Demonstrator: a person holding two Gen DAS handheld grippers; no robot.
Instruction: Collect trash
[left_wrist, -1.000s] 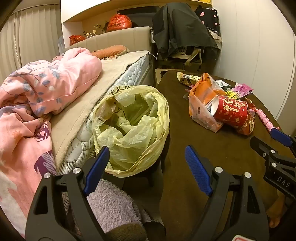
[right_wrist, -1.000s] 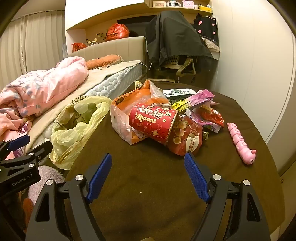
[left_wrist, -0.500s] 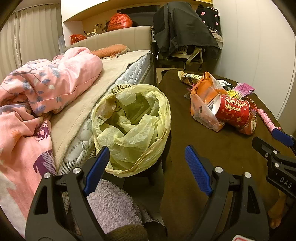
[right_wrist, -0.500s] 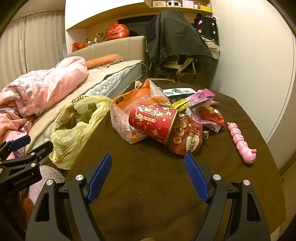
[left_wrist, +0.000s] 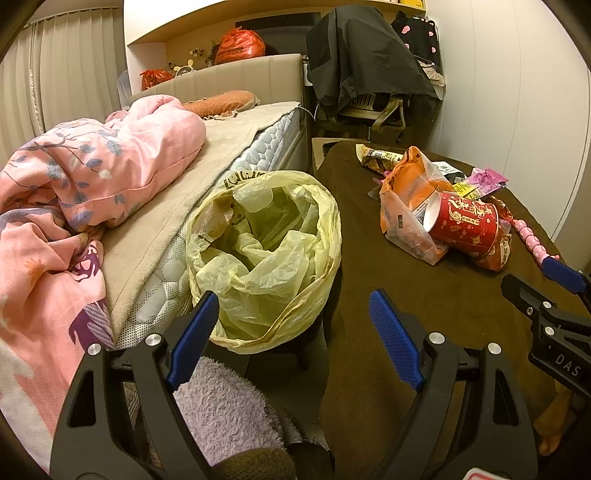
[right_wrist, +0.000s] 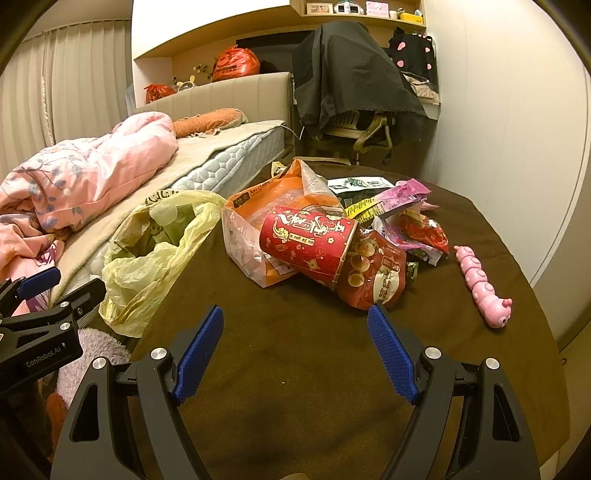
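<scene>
both claws gape wide, holding nothing. the left gripper looks down into the yellow bag beside the bed; only the right gripper sees the pink toy right of the red cup on the table.

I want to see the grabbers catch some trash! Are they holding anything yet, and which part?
Nothing is held. The left gripper and right gripper are both open and empty. The red cup lies untouched on the table.
</scene>
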